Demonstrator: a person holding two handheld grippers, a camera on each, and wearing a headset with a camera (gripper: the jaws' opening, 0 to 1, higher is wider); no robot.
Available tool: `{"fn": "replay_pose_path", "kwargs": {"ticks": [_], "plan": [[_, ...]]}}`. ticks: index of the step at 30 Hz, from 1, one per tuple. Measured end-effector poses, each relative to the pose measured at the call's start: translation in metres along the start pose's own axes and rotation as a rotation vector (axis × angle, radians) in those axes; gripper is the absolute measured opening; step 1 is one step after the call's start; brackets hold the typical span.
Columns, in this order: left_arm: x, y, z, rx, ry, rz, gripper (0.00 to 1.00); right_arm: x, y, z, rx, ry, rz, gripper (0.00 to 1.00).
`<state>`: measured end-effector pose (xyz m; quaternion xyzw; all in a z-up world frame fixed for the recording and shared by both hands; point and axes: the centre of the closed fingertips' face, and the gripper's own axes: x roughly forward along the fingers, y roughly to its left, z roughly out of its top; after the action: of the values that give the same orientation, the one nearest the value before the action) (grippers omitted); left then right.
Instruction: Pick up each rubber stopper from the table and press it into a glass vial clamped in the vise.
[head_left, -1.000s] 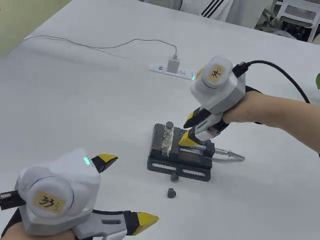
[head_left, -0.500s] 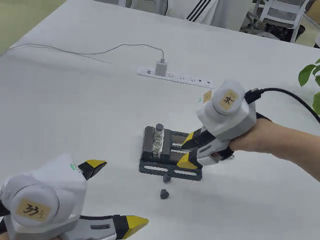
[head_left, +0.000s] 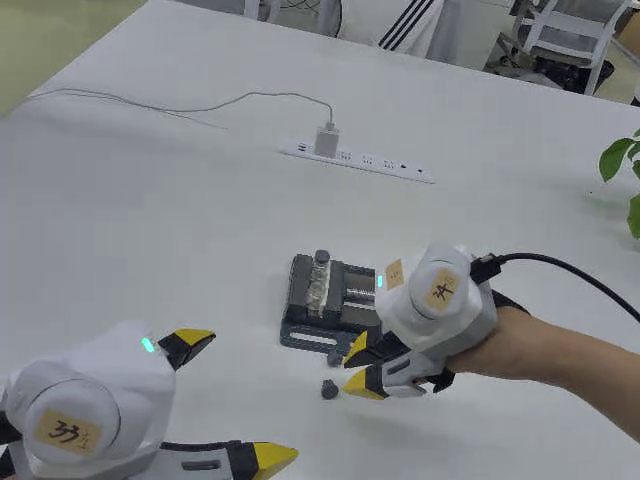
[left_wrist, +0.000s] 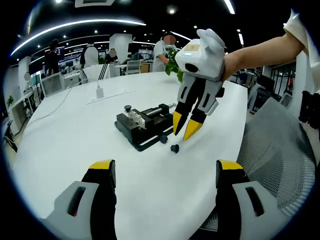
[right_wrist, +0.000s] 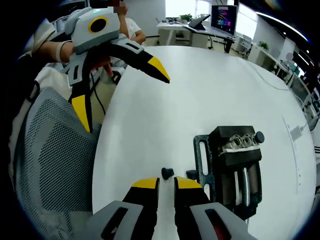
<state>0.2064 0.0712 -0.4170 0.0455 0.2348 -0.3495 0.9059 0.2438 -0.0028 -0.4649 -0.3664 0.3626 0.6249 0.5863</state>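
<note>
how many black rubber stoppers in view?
2. One black rubber stopper loose on the white table by the right tool; one capping a glass vial in the black vise. Dark nub at the vise base may be a third.

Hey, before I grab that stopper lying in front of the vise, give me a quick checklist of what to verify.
1. Stopper loose on the table, in front of the vise: ok.
2. Right gripper empty, jaws a narrow gap apart: ok.
3. Stopper lined up with that gap, just past the tips: ok.
4. Vial upright in the vise: ok, though it already carries a dark cap.
5. An open vial for this stopper: cannot tell.
6. Left gripper open, empty, apart from the stopper: ok.
</note>
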Motion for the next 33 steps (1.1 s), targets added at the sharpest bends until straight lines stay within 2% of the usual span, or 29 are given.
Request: {"fn": "replay_pose_path", "kwargs": {"ticks": [3,7,13,29,33], "plan": [[0.000,0.001,-0.001,-0.010,-0.004,0.007,0.80,0.006,-0.001,-0.002,-0.037,0.015,-0.002,0.06],[-0.001,0.001,-0.003,-0.018,-0.005,0.014,0.80,0.008,-0.004,-0.004,-0.028,0.020,0.000,0.05],[-0.002,0.000,-0.006,-0.027,-0.003,0.021,0.80,0.013,-0.001,-0.003,-0.059,0.031,0.008,0.03],[-0.003,0.000,-0.010,-0.036,0.006,0.022,0.79,0.018,-0.001,-0.002,-0.049,0.028,0.027,0.00],[-0.003,0.000,-0.010,-0.036,0.006,0.020,0.79,0.018,0.000,-0.001,-0.020,0.023,0.031,0.00]]}}
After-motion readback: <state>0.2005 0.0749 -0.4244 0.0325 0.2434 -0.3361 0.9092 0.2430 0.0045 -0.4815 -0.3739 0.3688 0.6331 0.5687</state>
